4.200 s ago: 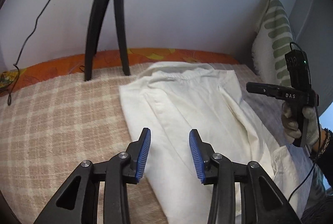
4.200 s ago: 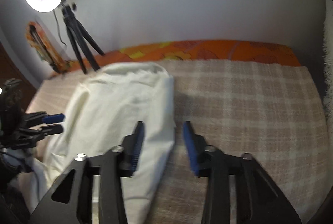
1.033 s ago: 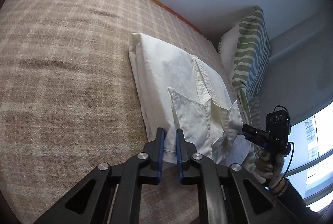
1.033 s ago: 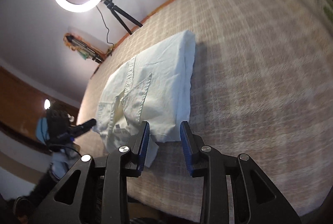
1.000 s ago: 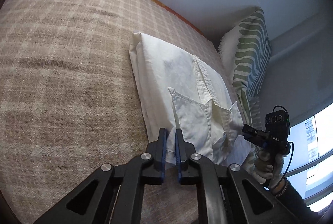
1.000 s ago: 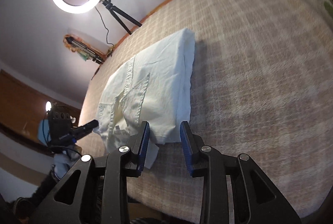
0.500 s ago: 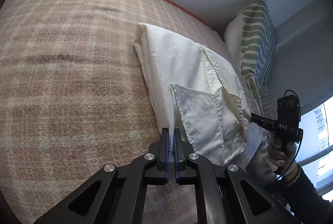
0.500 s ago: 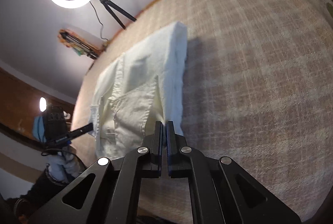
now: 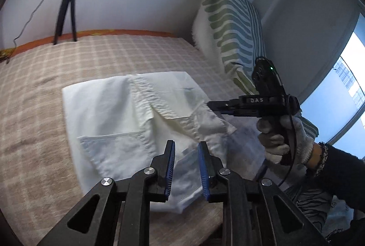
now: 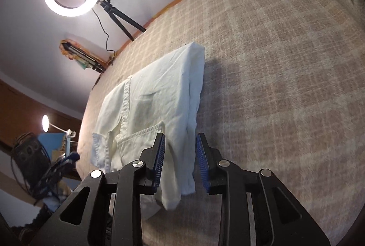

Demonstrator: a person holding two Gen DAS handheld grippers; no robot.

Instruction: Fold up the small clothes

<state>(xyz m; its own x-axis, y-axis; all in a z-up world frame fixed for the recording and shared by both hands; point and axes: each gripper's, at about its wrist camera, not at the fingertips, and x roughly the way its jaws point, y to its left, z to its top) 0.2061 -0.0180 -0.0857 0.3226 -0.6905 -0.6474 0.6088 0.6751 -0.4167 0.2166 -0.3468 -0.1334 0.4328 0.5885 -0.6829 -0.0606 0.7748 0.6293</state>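
- Two black grippers with blue pads, left gripper (image 9: 186, 167) and right gripper (image 10: 179, 161), have just been opening (each straddles cloth, pads clear).
- Folded white cotton garment (image 9: 127, 118) lies mid-frame on checked beige blanket (image 9: 34, 86), long axis running away.

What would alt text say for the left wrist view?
A folded white garment lies on a checked blanket, just beyond the open left gripper. The right gripper, in a gloved hand, reaches its far edge.

White garment (image 9: 118, 118); beige checked blanket (image 9: 34, 90); green-blue, seemingly wavy-striped cushion (image 9: 230, 24)
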